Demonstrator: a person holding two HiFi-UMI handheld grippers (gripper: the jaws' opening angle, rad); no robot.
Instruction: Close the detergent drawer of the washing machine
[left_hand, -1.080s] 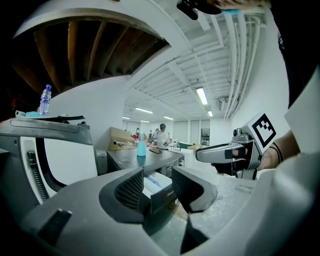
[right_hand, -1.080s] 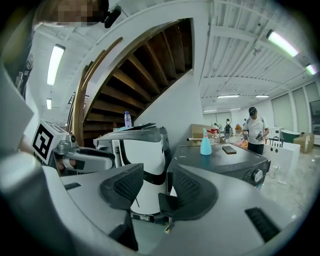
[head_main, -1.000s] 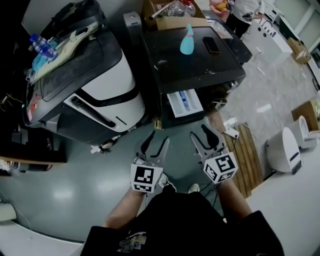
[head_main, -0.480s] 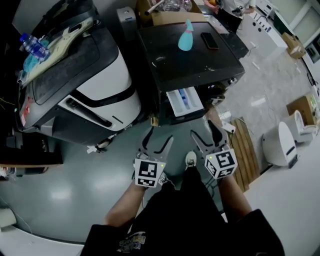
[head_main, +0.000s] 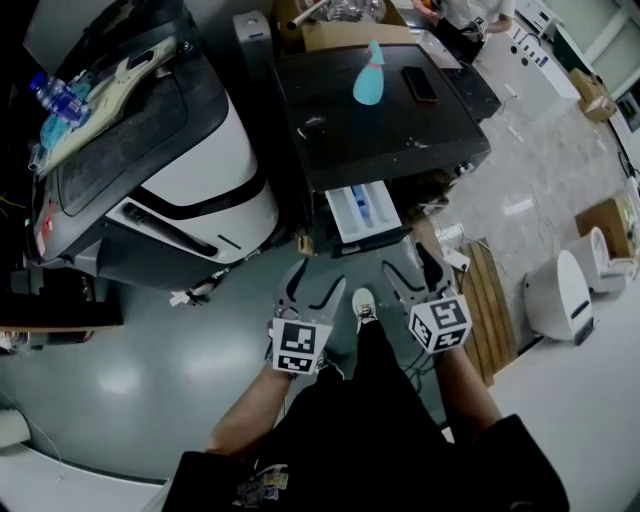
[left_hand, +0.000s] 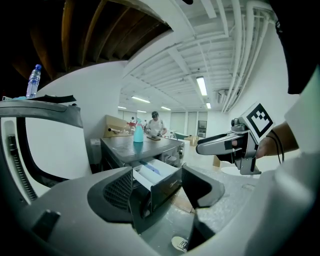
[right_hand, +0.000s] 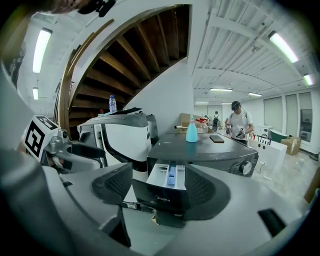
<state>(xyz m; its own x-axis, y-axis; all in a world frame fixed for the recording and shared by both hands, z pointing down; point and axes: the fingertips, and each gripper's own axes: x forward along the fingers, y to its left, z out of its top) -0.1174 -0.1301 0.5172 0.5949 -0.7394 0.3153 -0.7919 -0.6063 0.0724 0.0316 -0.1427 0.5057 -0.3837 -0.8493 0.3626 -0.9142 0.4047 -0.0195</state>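
The left claw (head_main: 315, 280) and right claw (head_main: 408, 262) both stand spread wide, their jaws having just been opening, and neither pinches anything. In each claw's own view the drawer (right_hand: 167, 187) shows through the gap between the jaws, but it lies ahead of the tips and apart from them. Seen from the head, the drawer (head_main: 365, 212) sticks out of the washer (head_main: 390, 130) just ahead of both claws, a little right of the left one and a little left of the right one. The likeliest fault, as I judge it, is a spread jaw slipping past the front panel's edge and into the open tray, so that the push lands on the inner compartments or misses altogether. A shove at one corner could also skew the drawer on its runners and jam it half shut. A hard slam might shake the washer's top and tip the bottle (head_main: 368, 78) standing far ahead on it, beside the phone (head_main: 421, 84). A shoe (head_main: 363, 303) sits between the claws, below them, so stepping in could crowd the reach. By count: two claws, one drawer, one washer, one bottle, one phone, one shoe.
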